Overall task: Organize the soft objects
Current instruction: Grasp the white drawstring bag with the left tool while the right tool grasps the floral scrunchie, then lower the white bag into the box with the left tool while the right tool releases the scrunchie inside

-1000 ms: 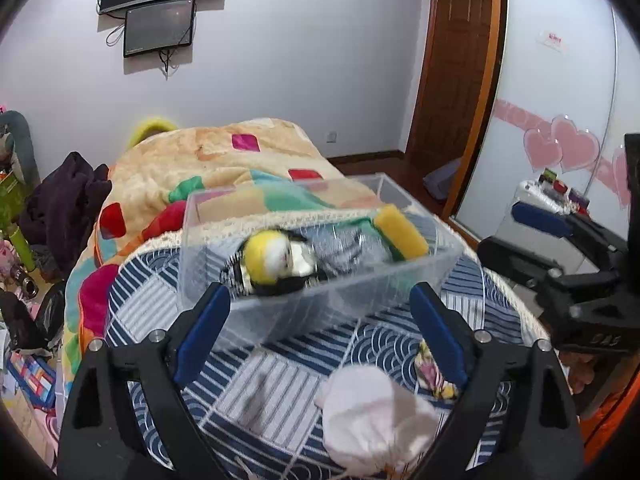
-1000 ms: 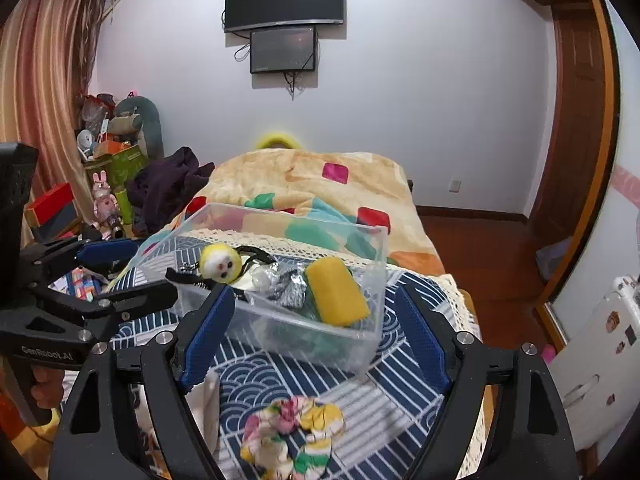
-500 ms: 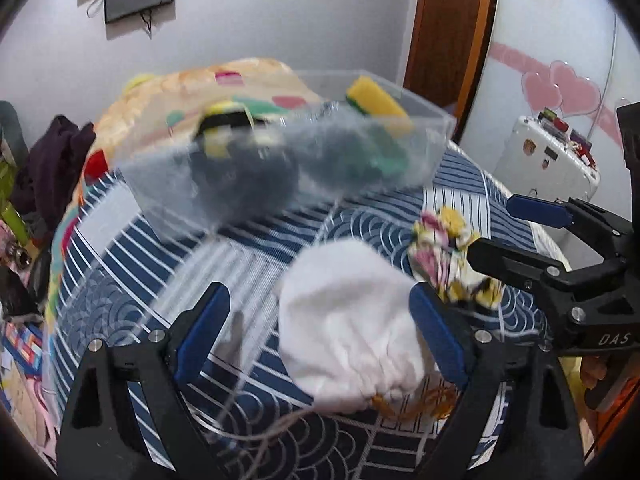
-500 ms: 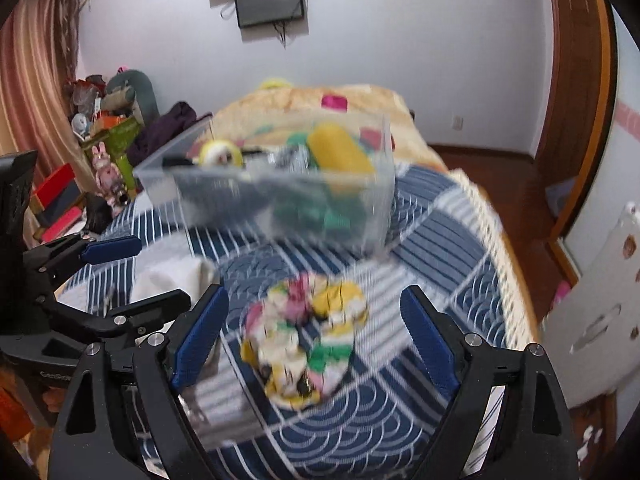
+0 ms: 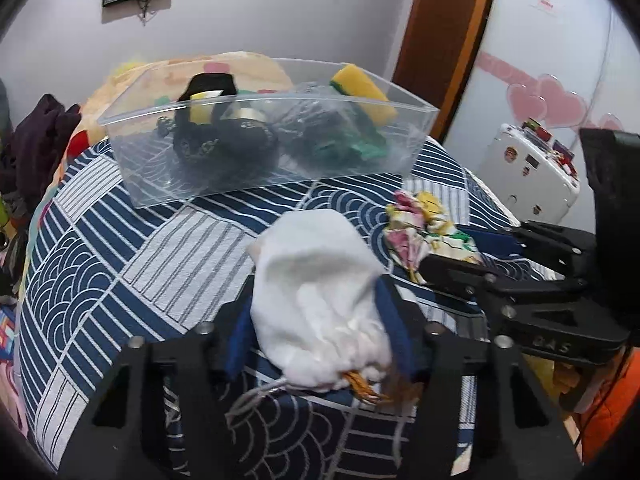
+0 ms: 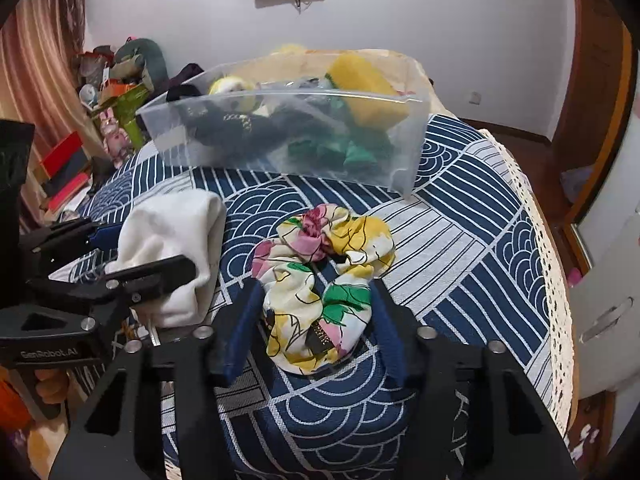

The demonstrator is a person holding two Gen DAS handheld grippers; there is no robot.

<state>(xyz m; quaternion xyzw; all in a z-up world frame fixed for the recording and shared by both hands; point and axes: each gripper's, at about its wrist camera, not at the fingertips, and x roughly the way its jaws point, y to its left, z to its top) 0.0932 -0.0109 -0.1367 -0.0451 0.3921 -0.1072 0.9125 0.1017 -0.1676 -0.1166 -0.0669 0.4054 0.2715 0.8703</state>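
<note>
A white drawstring pouch (image 5: 316, 284) lies on the blue patterned cloth. My left gripper (image 5: 320, 332) is shut on its gathered end; it also shows in the right wrist view (image 6: 132, 256). A floral scrunchie (image 6: 320, 276) lies to its right. My right gripper (image 6: 316, 324) is shut on the scrunchie's near side; it also shows in the left wrist view (image 5: 464, 252). A clear plastic bin (image 5: 264, 140) stands behind, holding a yellow sponge (image 5: 360, 92), dark soft items and a green item.
The table's lace edge (image 6: 548, 264) runs along the right. A bed with a colourful blanket (image 5: 224, 68) lies behind the bin. Clutter and toys (image 6: 112, 92) stand at the left. A white cabinet (image 5: 528, 176) is at the right.
Both grippers dropped down toward the table and forward, then closed: the left around the white pouch, the right around the scrunchie. The bin stayed in place.
</note>
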